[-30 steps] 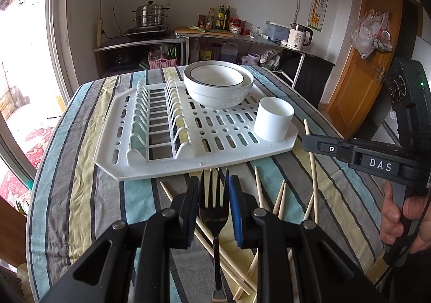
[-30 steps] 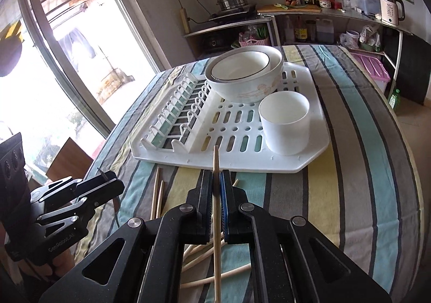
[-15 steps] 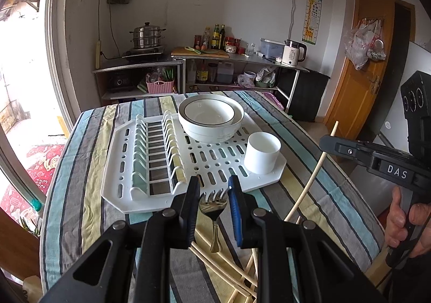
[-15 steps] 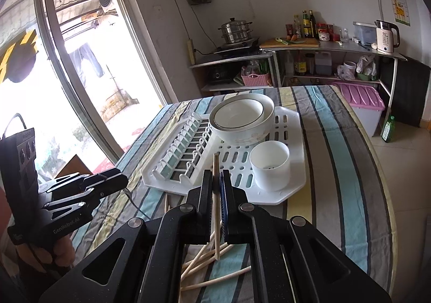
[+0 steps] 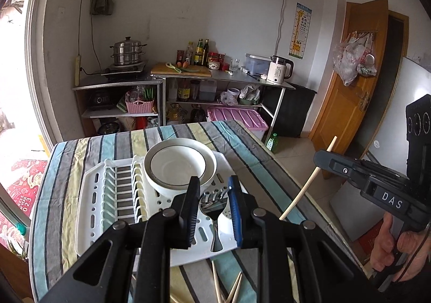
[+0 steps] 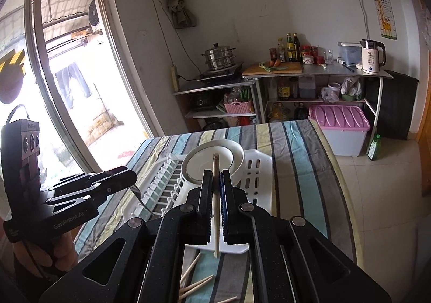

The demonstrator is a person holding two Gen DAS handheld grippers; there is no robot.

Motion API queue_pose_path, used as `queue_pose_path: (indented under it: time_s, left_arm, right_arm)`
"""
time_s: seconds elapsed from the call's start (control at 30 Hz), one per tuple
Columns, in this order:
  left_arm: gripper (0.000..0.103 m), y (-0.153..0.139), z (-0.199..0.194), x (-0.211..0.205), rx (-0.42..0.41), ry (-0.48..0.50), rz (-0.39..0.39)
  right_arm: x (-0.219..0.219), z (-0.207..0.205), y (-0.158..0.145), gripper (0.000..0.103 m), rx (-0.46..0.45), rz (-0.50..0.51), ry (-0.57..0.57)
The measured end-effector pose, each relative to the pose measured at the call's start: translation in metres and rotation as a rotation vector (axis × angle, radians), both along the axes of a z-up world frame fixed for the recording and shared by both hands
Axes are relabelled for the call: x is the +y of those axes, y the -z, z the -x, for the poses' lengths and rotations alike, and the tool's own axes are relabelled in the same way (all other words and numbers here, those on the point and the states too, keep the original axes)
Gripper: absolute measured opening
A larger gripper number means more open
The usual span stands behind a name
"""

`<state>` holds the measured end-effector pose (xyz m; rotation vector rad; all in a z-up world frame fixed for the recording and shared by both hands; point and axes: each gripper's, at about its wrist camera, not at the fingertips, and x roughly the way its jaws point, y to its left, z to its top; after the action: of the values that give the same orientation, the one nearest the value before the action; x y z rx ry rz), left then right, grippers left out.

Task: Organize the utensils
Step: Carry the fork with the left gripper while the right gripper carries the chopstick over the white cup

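Two grippers are raised above the striped table [image 5: 89, 152], each clamping one utensil. The left gripper [image 5: 212, 203] has its jaws drawn in on the neck of one metal fork [image 5: 212, 208], tines up. The right gripper [image 6: 215, 189], nearly fully closed, pinches one wooden chopstick [image 6: 216, 208], which stands roughly upright between the pads. One white drying rack [image 5: 91, 211] lies on the cloth, carrying two nested white bowls [image 5: 180, 168] and one white cup [image 5: 226, 224], mostly hidden behind the left fingers. About four loose chopsticks [image 6: 196, 282] lie on the table near the rack's front edge.
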<state>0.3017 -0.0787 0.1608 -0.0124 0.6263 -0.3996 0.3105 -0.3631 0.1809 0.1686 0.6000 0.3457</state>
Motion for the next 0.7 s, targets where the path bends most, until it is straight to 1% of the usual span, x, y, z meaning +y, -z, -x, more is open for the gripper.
queue_pose_path:
  time_s: [0.13, 0.27, 0.47, 0.7]
  left_arm:
    - [0.023, -0.009, -0.019, -0.015, -0.013, 0.011, 0.019]
    - [0.023, -0.007, -0.037, -0.028, -0.007, 0.028, 0.045]
    - [0.023, 0.018, -0.06, -0.042, 0.049, 0.039, 0.044]
    - [0.023, 0.049, -0.077, -0.039, 0.118, 0.017, 0.037]
  right_arm:
    - [-0.006, -0.017, -0.009, 0.005, -0.027, -0.006, 0.019]
    - [-0.01, -0.033, -0.009, 0.005, -0.036, -0.014, 0.03]
    - [-0.013, -0.058, 0.011, 0.005, 0.003, -0.032, 0.035]
    - [-0.013, -0.075, 0.044, 0.005, 0.071, -0.037, 0.031]
